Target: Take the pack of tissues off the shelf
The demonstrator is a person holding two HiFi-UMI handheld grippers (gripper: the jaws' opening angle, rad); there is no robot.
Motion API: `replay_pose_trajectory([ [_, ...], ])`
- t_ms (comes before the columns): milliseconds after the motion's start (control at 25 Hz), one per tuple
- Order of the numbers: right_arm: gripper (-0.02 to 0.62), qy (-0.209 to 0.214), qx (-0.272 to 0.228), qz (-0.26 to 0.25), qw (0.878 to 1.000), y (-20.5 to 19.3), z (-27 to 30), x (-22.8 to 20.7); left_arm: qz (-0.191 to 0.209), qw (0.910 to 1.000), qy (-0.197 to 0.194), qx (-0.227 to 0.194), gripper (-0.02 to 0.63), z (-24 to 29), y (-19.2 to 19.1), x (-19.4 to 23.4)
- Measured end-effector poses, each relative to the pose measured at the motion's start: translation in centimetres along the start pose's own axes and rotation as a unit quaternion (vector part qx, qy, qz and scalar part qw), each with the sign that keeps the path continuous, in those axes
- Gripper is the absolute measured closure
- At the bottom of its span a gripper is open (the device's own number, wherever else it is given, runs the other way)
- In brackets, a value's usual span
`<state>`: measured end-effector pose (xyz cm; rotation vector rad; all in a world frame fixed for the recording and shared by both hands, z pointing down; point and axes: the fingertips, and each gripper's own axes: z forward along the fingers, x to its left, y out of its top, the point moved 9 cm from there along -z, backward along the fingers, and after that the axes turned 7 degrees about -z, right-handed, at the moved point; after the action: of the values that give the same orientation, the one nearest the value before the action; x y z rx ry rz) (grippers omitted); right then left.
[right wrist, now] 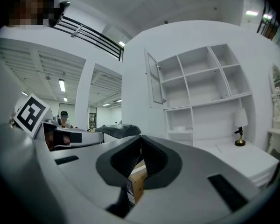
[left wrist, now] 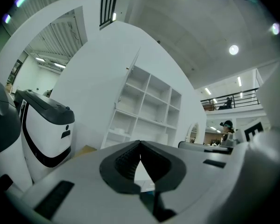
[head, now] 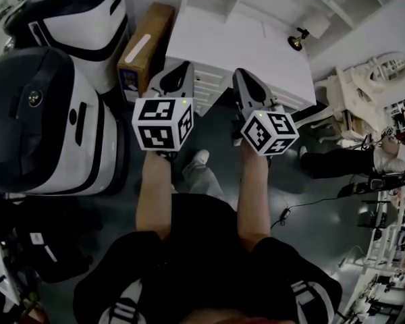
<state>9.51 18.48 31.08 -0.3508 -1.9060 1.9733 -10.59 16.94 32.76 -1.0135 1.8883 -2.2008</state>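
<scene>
Person stands facing a white shelf (right wrist: pixel 200 83) unit that rises from the far side of a white tabletop (head: pixel 250 46), a claw in each hand, both held level and side by side.

Left claw (left wrist: pixel 140 146) – jaws together, tips meeting, nothing between them. Only pale surface shows through the gap under the tips.

Right claw (right wrist: pixel 141 139) – jaws likewise closed to the tips and empty. The cardboard box (right wrist: pixel 137 183) seen through its lower gap stands beyond it on the floor, to the left of the tabletop, not in the grip.

Pack of tissues (right wrist: pixel 181 128): a small pale packet lying in the lowest left compartment of the shelf, well apart from both claws. Too small for any detail.

A small lamp (right wrist: pixel 240 125) stands on the tabletop at the right, below the shelf's open compartments.

To the left of the cardboard box, a large white-and-black machine (left wrist: pixel 44 129) stands on the floor.

A second person (head: pixel 351 160) shows at the right edge of the head view.
</scene>
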Motion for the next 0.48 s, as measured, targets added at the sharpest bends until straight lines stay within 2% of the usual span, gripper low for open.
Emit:
replay_pose_trajectory([
  [280,0.575,0.031,-0.017,-0.011,0.999,1.7,1.7,1.0,0.016,0.9998,0.008,-0.012,0.595,-1.0,1.6,0.2],
  [480,0.575,0.076,-0.019,-0.008,0.997,1.5,3.7,3.4,0.024,0.9976,0.063,-0.015,0.595,-3.7,2.6,3.0],
])
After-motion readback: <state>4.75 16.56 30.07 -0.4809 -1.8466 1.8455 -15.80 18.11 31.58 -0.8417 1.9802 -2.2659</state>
